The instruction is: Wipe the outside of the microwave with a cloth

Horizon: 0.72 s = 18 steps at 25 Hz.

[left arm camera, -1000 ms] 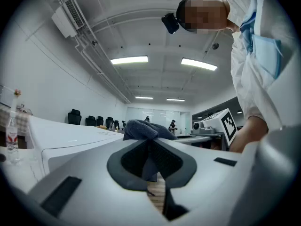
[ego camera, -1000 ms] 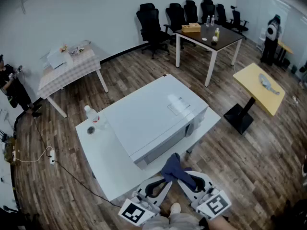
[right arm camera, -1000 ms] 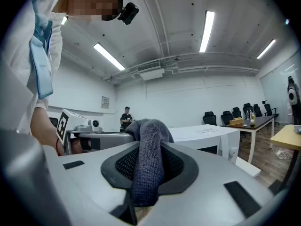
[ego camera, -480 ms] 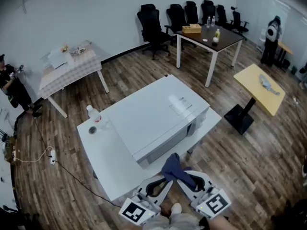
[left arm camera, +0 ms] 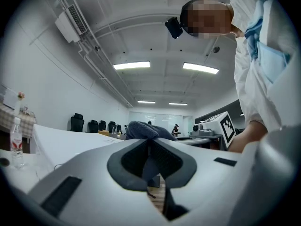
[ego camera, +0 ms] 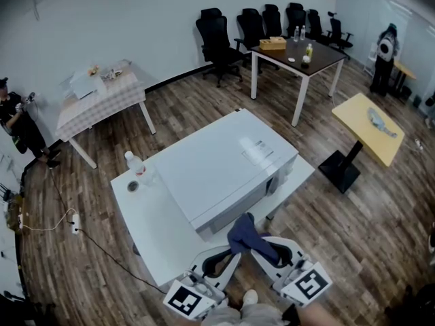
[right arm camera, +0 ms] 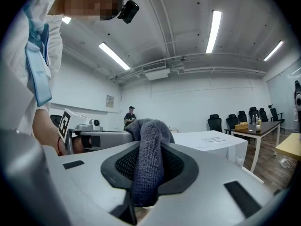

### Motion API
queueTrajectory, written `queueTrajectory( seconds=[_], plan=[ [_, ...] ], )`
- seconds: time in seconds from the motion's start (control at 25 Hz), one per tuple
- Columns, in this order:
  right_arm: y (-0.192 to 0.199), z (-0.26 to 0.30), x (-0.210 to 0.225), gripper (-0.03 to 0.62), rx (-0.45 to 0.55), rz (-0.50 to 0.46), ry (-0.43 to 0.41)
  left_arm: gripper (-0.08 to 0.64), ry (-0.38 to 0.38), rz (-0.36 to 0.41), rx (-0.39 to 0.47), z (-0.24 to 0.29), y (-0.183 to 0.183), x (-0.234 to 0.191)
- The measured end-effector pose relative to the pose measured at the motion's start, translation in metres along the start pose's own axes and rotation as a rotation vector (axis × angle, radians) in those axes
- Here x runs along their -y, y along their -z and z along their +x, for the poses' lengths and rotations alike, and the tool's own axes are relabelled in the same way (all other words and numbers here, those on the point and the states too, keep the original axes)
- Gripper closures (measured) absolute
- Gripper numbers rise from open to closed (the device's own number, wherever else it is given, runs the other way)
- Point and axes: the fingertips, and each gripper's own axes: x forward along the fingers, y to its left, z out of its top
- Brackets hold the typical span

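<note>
The white microwave [ego camera: 224, 165] lies on a low white table [ego camera: 153, 229] in the head view, its front edge just beyond my grippers. A dark blue cloth [ego camera: 246, 238] hangs bunched between both grippers, right in front of the microwave. My left gripper [ego camera: 233, 253] is shut on one end of the cloth [left arm camera: 143, 128]. My right gripper [ego camera: 264, 248] is shut on the other end, a thick fold of cloth [right arm camera: 148, 159] filling its jaws. In the left gripper view the left gripper [left arm camera: 151, 147] points level, and so does the right gripper [right arm camera: 149, 149] in its own view.
A water bottle [ego camera: 134, 163] and a small dark round thing [ego camera: 133, 186] sit on the table left of the microwave. A dark table [ego camera: 299, 53] with office chairs, a yellow table [ego camera: 370, 124] and a checked-cloth table [ego camera: 102, 94] stand around. A person [ego camera: 17, 124] stands far left.
Both grippers with the cloth have risen a little and stand slightly wider apart in the head view. The microwave and bottle have not moved.
</note>
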Motion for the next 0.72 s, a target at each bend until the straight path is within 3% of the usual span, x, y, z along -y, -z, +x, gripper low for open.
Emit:
queueTrajectory(
  seconds=[0.44, 0.72],
  plan=[
    [-0.036, 0.054, 0.015, 0.497, -0.097, -0.119, -0.159, 0.546, -0.049, -0.059, 0.020, -0.001, -0.034, -0.026],
    [-0.055, 0.118, 0.018, 0.497, -0.170, -0.159, -0.210, 0.546, -0.081, -0.105, 0.019, -0.007, -0.059, -0.083]
  ],
)
